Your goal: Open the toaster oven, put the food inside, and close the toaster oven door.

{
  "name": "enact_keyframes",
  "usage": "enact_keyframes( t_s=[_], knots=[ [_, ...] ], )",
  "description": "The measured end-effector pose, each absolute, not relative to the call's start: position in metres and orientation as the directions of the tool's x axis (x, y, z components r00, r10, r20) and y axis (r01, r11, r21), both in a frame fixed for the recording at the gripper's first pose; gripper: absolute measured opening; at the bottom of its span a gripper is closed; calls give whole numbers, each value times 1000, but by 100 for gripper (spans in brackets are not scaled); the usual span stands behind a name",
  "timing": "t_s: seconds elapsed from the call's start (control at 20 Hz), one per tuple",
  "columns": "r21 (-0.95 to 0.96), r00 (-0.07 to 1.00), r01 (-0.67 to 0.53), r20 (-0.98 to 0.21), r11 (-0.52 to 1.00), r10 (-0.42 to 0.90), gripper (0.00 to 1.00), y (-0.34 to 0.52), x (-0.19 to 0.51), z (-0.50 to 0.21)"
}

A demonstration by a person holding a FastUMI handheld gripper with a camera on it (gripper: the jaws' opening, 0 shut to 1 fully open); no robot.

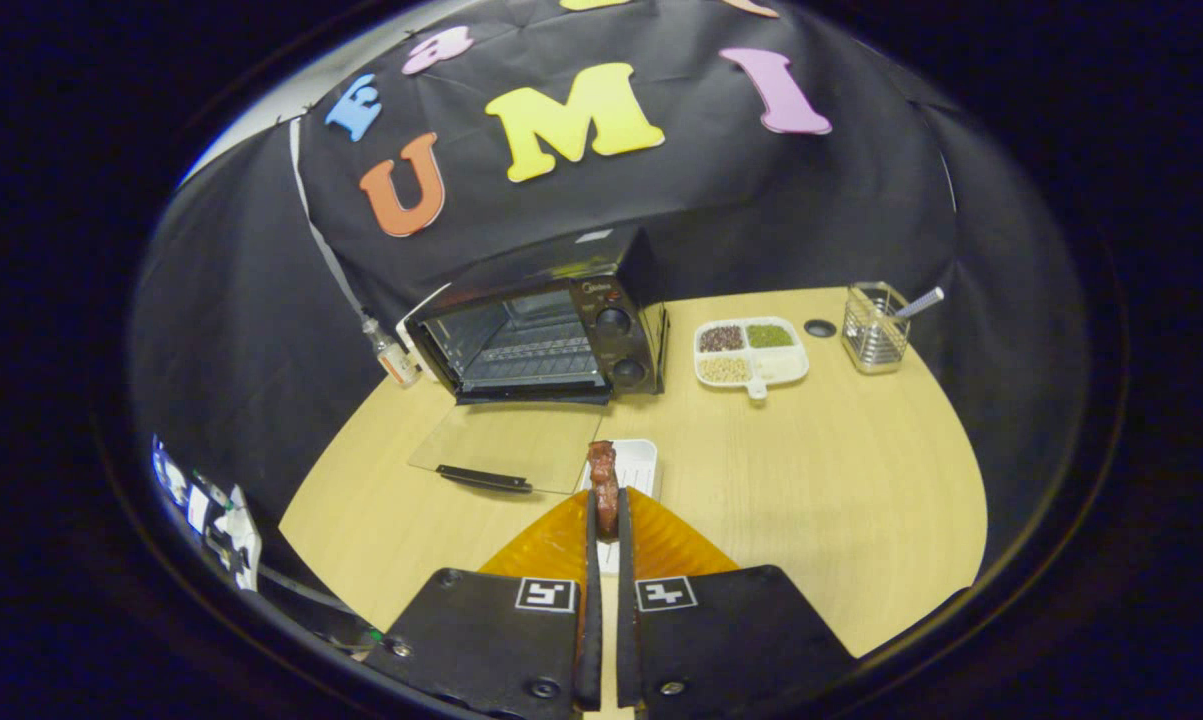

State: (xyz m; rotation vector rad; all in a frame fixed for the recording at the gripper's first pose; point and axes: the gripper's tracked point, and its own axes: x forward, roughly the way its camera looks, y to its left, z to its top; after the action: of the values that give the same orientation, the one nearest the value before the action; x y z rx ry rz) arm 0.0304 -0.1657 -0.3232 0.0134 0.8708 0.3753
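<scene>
now the tongs [606,520] pinch the food [603,480], toaster oven [546,335] open beyond.

Tongs [607,520]: two flat ribbed fingers pinched nearly together; black mounts at 6 o'clock, square coded marker each, screws beneath.

The toaster oven [546,335] looks like glossy black metal, its lowered door [506,445] clear glass. The table [811,480] is pale matt wood. At right, a shiny wire-metal holder [873,330].
</scene>
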Motion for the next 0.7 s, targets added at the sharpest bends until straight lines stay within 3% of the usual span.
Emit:
enact_keyframes(
  t_s=[0.25, 0.7],
  knots=[
    [-16, 674, -403, -682, 915, 285, 9, -128, 17, -298],
    [-12, 723, -420, -610, 908, 326, 9, -32, 17, -299]
  ],
)
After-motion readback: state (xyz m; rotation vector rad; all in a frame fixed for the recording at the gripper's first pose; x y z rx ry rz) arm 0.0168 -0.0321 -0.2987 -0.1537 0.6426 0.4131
